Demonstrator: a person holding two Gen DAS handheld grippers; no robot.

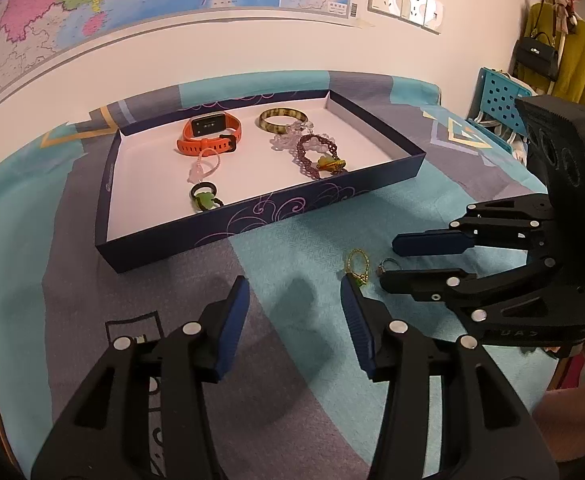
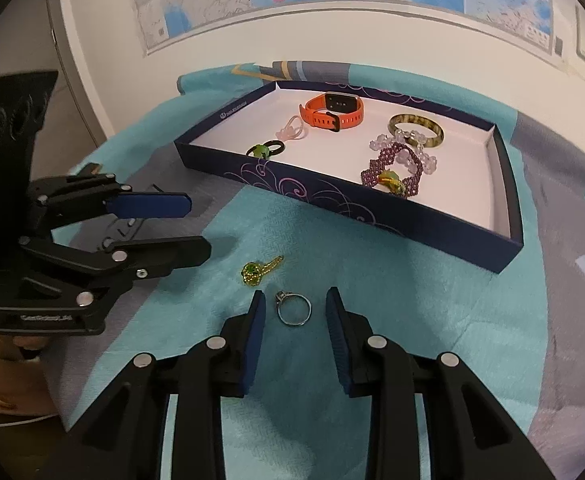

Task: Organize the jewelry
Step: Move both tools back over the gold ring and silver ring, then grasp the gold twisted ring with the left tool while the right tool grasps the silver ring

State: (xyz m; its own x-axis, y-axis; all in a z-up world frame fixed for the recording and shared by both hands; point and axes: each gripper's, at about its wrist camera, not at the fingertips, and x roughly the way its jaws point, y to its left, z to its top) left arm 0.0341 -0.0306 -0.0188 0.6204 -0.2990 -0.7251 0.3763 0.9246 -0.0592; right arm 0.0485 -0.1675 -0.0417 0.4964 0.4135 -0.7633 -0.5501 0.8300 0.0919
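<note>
The right gripper (image 2: 294,308) has its fingers apart, and the silver ring (image 2: 293,311) lies on the teal cloth (image 2: 372,380) exactly between their tips, not yet touched. The step in hand, I think, is the pick of this ring. Just ahead and to the left of this gripper lies the gold and green ring (image 2: 257,271), also on the cloth. Farther ahead stands the dark blue tray (image 2: 372,210), which already holds an orange watch (image 2: 330,114), a bangle (image 2: 415,129) and beaded bracelets. The left gripper (image 1: 294,300) is also open and holds nothing. Next, the right fingers should come down to the cloth and close gently, because the ring is thin and may slip away.
</note>
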